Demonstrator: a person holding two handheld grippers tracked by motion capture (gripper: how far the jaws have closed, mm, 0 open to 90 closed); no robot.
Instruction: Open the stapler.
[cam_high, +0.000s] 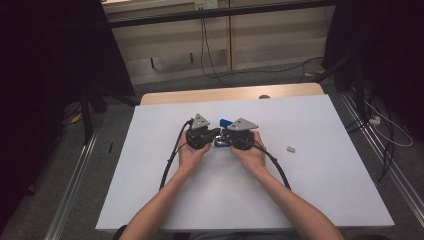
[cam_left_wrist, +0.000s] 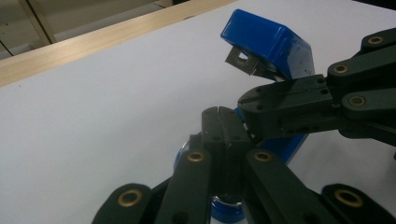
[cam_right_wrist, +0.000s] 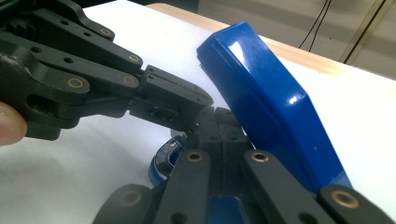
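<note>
Mid-table (cam_high: 150, 165), a person's left claw (cam_high: 212, 134) and right claw (cam_high: 223, 136) meet at an opened blue stapler (cam_high: 224, 123), its lid swung up. Both claws are pinched together low on the stapler's base, what they pinch hidden. Loading looks under way; next likely calls for fetching the small grey staple block (cam_high: 290, 149) lying well apart.

I find nothing I can read here: the blue stapler (cam_left_wrist: 275, 44) bears no visible lettering, and the small grey block (cam_high: 290, 149) on the right seems too tiny to tell.
</note>
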